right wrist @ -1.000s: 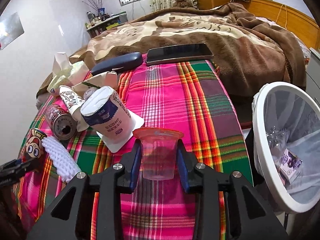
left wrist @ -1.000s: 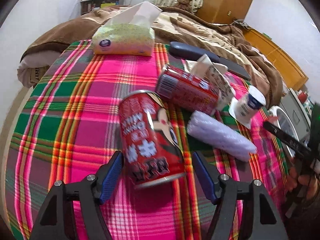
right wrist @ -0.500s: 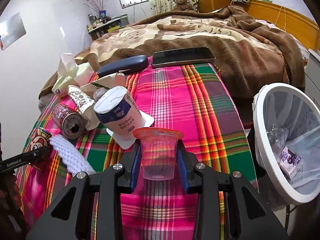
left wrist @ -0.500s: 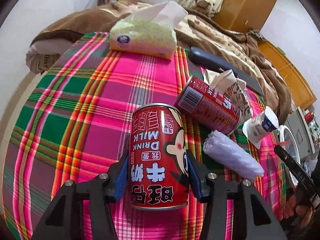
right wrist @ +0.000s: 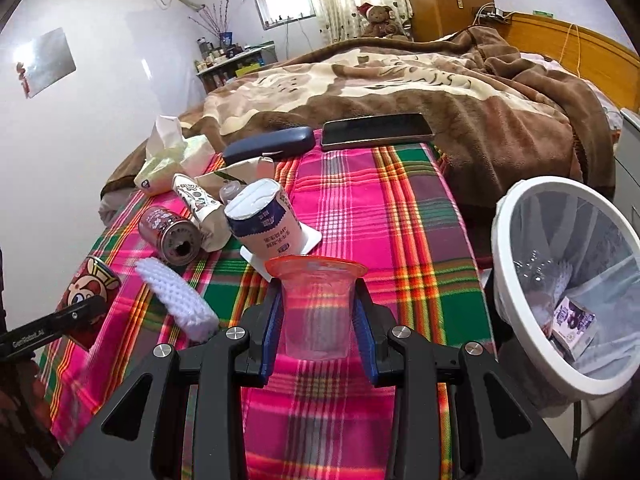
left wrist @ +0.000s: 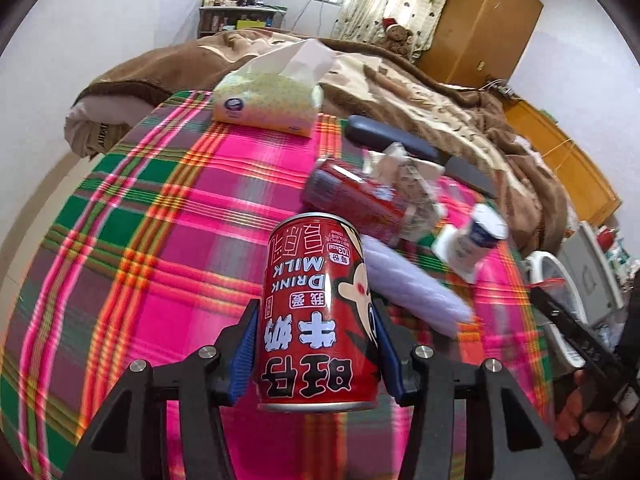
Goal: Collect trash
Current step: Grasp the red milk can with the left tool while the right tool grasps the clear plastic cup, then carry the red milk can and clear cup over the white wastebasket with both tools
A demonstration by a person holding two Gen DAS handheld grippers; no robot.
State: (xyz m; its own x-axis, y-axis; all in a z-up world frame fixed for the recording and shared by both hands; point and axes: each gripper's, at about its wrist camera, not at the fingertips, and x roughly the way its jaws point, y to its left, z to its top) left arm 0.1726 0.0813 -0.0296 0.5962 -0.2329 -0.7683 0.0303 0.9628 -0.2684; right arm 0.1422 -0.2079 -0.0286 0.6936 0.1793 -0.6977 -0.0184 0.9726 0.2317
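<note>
red milk can (left wrist: 316, 316) clamped in left tongs (left wrist: 316, 344), clear cup (right wrist: 316, 308) in right tongs (right wrist: 318, 332)

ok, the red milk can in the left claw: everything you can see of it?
The red milk can looks like painted metal, printed with white characters, "DRINK MILK" and a cartoon face, all reading upside down in the left wrist view. It is held in the left claw, blue pads pressed on both sides, apparently lifted above the plaid cloth. No dents visible.

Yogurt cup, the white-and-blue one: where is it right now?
Right wrist view: the yogurt cup lies tipped on the plaid cloth, just beyond the clear plastic cup in the right tool, right of the lying red can.
</note>
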